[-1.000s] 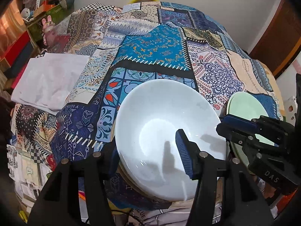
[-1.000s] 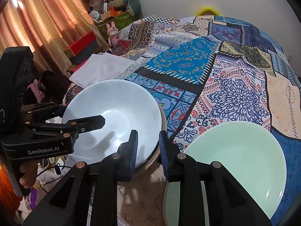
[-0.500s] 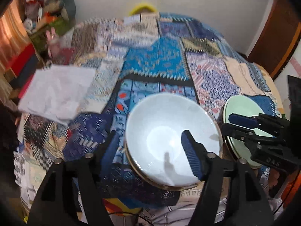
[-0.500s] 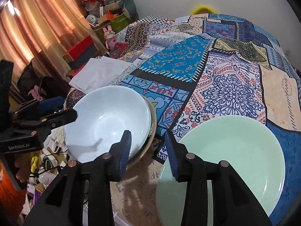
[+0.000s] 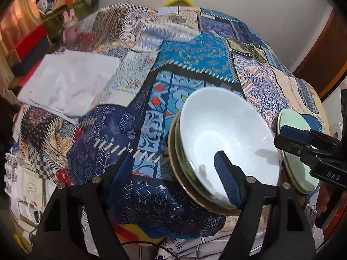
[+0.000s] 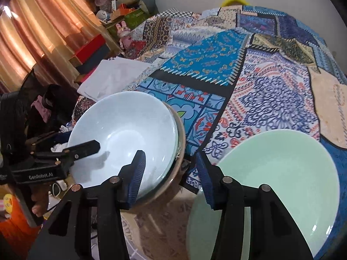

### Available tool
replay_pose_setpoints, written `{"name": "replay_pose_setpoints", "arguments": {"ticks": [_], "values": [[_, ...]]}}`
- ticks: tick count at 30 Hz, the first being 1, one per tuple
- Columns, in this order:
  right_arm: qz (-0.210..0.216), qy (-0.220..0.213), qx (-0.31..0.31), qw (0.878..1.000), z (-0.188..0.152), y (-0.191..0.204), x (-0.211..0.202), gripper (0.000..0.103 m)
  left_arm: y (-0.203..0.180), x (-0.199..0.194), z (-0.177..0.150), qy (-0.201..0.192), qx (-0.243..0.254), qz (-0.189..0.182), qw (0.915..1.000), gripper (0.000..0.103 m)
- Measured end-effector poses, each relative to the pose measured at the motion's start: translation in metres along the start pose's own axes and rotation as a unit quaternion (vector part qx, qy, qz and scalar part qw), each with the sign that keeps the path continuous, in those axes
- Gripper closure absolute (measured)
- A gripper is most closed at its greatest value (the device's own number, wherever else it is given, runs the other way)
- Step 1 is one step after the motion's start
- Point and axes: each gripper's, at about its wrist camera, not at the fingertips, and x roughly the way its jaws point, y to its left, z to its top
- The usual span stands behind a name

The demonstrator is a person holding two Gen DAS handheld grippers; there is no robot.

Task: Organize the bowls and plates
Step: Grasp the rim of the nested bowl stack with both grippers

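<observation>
Bowl, white [image 5: 227,138]: topmost of a nested stack [image 5: 175,151] near the front edge of a bed covered by a patchwork quilt [image 5: 195,65]; at least two darker rims, olive and tan, show beneath it on the left side. Interior glossy, nothing in it.

Plate, pale green [image 6: 271,184]: lies flat on the quilt just right of the stack, apart from it (a narrow strip of cloth shows between the two in the right wrist view).

Left gripper [image 5: 173,171]: jaws spread wide, holding nothing. Its right finger [image 5: 225,177] reaches over the near rim of the white bowl; its left finger [image 5: 121,169] is over the quilt, left of the stack.

Right gripper [image 6: 171,173]: jaws parted, holding nothing. Left finger [image 6: 136,173] stands over the bowl stack's near right rim, right finger [image 6: 206,177] over the green plate's near left edge; contact with either cannot be told.

Folded white cloth [image 5: 69,82]: on the quilt, far left, well apart from the dishes.
</observation>
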Motion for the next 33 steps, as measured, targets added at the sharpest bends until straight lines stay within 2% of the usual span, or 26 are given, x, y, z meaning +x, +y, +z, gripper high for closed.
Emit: {"name": "replay_pose_setpoints", "arguments": {"ticks": [11,15,18,23,28,33], "values": [[0.005,0.029,0.007,1.000,0.005,0.004,0.023,0.058,0.019,0.036,-0.007,0.041,-0.047,-0.060,0.9963,0.030],[0.010,0.041,-0.002,0.999,0.004,0.011,0.029,0.058,0.019,0.037,-0.013,0.028,-0.042,-0.060,0.9969,0.033],[0.001,0.042,-0.013,0.999,0.003,0.016,0.032,0.058,0.020,0.036,-0.015,0.024,-0.047,-0.072,0.9960,0.040],[-0.010,0.039,-0.018,0.999,0.003,0.018,0.034,0.058,0.017,0.033,-0.015,0.026,-0.047,-0.097,0.9938,0.059],[-0.018,0.034,-0.014,0.999,0.004,0.018,0.036,0.060,0.007,0.034,-0.015,0.034,-0.041,-0.116,0.9918,0.064],[-0.010,0.030,0.003,1.000,0.005,0.015,0.033,0.064,0.005,0.034,-0.015,0.032,-0.054,-0.106,0.9924,0.063]]}}
